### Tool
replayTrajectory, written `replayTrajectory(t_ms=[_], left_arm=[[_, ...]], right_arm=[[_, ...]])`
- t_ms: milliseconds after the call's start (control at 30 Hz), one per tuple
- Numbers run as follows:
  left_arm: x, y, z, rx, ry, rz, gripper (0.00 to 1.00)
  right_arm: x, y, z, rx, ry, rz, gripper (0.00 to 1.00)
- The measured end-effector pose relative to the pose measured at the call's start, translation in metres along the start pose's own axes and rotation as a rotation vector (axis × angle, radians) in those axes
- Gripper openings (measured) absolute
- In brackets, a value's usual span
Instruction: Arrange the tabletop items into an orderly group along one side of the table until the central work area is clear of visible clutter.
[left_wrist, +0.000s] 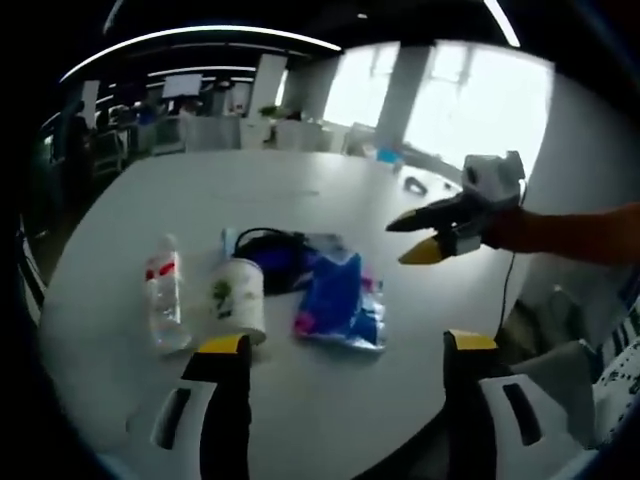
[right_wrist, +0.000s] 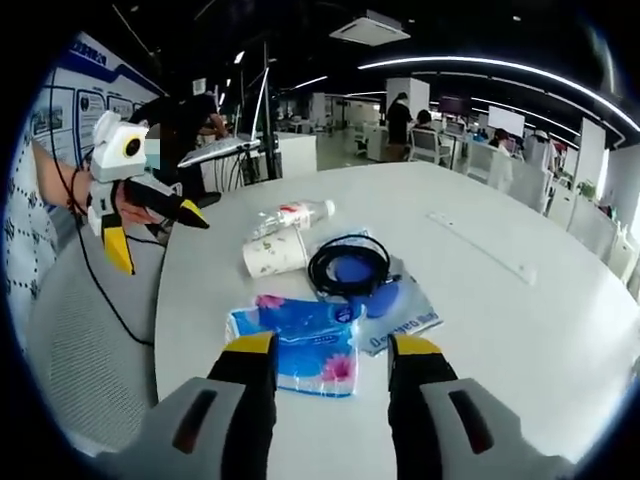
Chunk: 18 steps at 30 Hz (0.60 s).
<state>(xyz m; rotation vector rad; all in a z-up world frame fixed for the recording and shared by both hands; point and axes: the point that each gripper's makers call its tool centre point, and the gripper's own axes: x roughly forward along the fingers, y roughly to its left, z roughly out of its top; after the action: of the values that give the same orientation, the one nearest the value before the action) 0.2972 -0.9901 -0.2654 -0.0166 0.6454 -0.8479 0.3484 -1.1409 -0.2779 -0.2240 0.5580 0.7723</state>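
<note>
Bottle (left_wrist: 165, 300), paper cup (left_wrist: 238, 295), black cable (left_wrist: 268, 252) and blue packet (left_wrist: 340, 300) crowd together near the table's (left_wrist: 330, 180) edge; beyond them, bare tabletop lies open.

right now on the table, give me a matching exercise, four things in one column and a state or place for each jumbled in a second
Things:
1. water bottle
2. paper cup
3. black cable
4. tissue pack

States or places:
A. coiled in a loop on the blue pouch
B. lying on its side, with a red label
C. flat on the table, nearest the right gripper
D. white, tipped over beside the bottle

Pairs: 1-B, 2-D, 3-A, 4-C
</note>
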Motion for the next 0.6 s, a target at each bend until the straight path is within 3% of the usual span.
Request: replayTrajectory(t_ms=[600], left_arm=[[0.025,-0.007,-0.013,-0.067,0.051,-0.007,0.71]], right_arm=[[0.016,-0.004,-0.011,-0.038,0.032,0.033,0.38]])
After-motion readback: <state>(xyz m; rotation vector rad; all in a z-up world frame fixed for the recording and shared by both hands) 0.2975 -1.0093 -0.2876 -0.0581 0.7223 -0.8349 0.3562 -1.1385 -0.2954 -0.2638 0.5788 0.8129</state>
